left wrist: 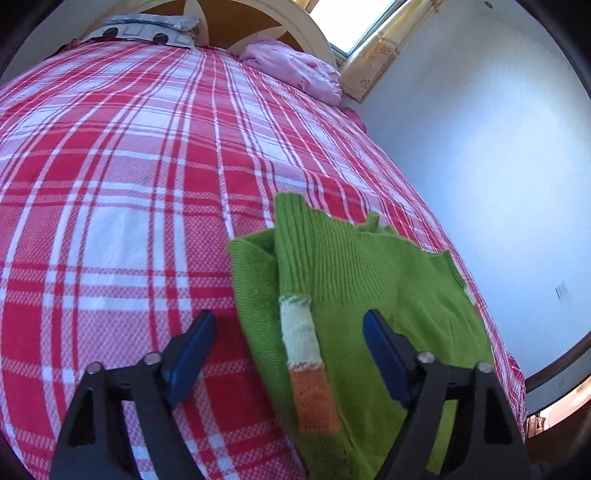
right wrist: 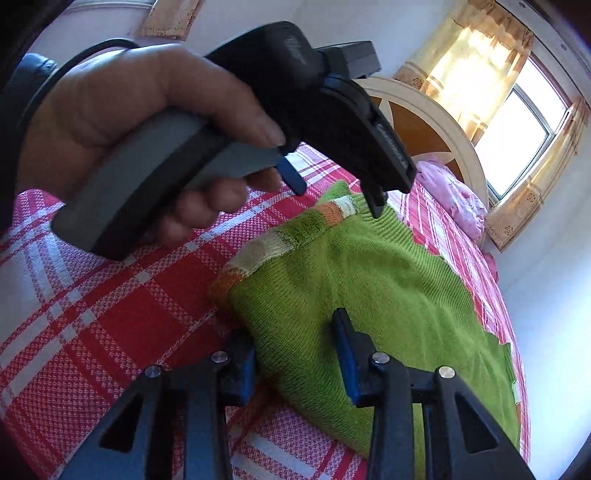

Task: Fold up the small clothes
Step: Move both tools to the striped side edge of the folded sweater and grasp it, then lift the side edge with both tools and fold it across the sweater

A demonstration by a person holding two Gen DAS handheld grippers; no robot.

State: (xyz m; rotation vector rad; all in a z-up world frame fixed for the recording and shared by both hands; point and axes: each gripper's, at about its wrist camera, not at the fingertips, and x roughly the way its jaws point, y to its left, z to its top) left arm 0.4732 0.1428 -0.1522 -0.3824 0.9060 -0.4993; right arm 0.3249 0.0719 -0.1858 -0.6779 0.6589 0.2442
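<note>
A small green knitted sweater (left wrist: 354, 280) lies on the red and white plaid bed (left wrist: 129, 177), its sleeve with a white and orange cuff (left wrist: 306, 354) folded over the body. My left gripper (left wrist: 288, 328) is open just above the cuff, fingers on either side of the sleeve. In the right wrist view my right gripper (right wrist: 291, 354) is open around the sweater's (right wrist: 373, 280) folded near edge, with the fabric between its fingers. The left gripper's body and the hand holding it (right wrist: 147, 122) hover over the striped cuffs (right wrist: 266, 247).
A patterned pillow (left wrist: 147, 31) and a pink bundle of cloth (left wrist: 295, 66) lie at the headboard (left wrist: 258, 22). The bed's right edge runs along a white wall (left wrist: 480, 147). A curtained window (right wrist: 517, 110) is behind the headboard.
</note>
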